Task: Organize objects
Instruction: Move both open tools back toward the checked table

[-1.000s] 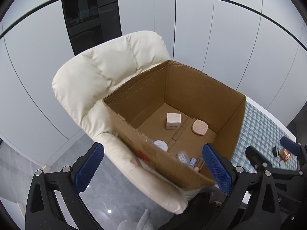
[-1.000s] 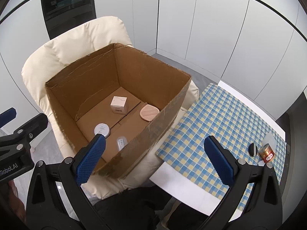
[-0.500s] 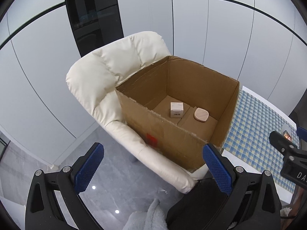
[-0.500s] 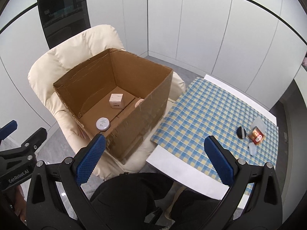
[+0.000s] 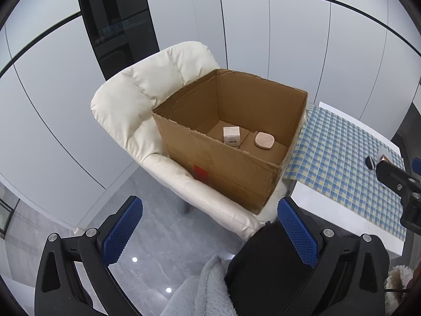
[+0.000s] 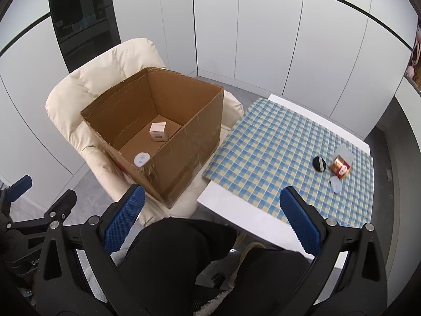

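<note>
- The left gripper sits at the bottom of its own view, released and empty, its blue cross-hatched pads spread wide over grey glossy floor and the person's dark lap.
- The right gripper is likewise spread and holds nothing; its textured blue pads frame the lower edge of the right wrist view, above dark clothing.
- Both look parked high and back, probably to take in the whole scene before choosing the next item.
- Centre of both views: an open cardboard box with ragged, torn top edges and a red mark on its near wall, resting on the seat of a padded cream armchair, likely put there to sit beside the table.
- Inside the box lie a small white carton, a rounded pink compact, and, seen from the right wrist, a flat white round lid.
- Right of frame: a white table under a blue-and-yellow checked cloth.
- Items not yet sorted cluster at the cloth's far right: a black round puff, a shiny copper-coloured packet and a pale oval piece, well apart from the box.
</note>
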{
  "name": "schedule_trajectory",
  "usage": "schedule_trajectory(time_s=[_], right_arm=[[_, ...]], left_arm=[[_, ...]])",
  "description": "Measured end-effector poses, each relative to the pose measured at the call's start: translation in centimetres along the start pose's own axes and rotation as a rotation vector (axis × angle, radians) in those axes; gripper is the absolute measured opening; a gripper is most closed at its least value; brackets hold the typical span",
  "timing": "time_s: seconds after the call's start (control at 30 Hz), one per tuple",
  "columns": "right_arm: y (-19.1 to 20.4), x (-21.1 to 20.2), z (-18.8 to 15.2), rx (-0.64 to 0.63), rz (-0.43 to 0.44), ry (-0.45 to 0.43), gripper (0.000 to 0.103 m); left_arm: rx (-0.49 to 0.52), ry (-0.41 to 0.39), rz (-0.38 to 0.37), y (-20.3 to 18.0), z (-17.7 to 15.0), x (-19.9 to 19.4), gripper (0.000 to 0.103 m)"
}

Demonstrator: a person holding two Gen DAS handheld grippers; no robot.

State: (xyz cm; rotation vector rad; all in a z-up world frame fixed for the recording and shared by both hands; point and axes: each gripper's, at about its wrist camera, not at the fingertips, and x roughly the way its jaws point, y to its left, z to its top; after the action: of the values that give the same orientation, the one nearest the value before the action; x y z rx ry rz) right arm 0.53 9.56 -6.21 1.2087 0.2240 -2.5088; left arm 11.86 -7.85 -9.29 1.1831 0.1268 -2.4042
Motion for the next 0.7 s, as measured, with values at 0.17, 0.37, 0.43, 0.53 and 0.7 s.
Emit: schedule_trajectory(time_s=[0.17, 0.37, 0.43, 0.53, 0.7], right_arm=[[-0.5, -1.5, -1.2, 0.002, -0.001, -0.004, 0.103], [-0.2, -2.6, -2.7, -0.015, -0.011, 0.005, 0.103], [-0.1, -3.0, -3.1, -0.018, -0.015, 0.002, 0.103], [-0.1, -3.7, -3.7, -0.022, -0.014, -0.002, 0.103], [0.2, -4.9, -4.4, -0.030, -0.012, -0.009, 0.103]], left_arm=[[-0.004, 0.001, -0.012, 0.2, -0.5, -0.8, 0.102], [-0.012, -0.012, -0.012, 0.4, -0.9, -1.9, 0.102], [-0.015, -0.013, -0.017, 0.5, -1.0, -2.2, 0.102], [-0.016, -0.020, -0.026, 0.6, -1.3, -2.9, 0.102], [-0.014, -0.032, -0.042, 0.7, -1.8, -4.0, 0.102]])
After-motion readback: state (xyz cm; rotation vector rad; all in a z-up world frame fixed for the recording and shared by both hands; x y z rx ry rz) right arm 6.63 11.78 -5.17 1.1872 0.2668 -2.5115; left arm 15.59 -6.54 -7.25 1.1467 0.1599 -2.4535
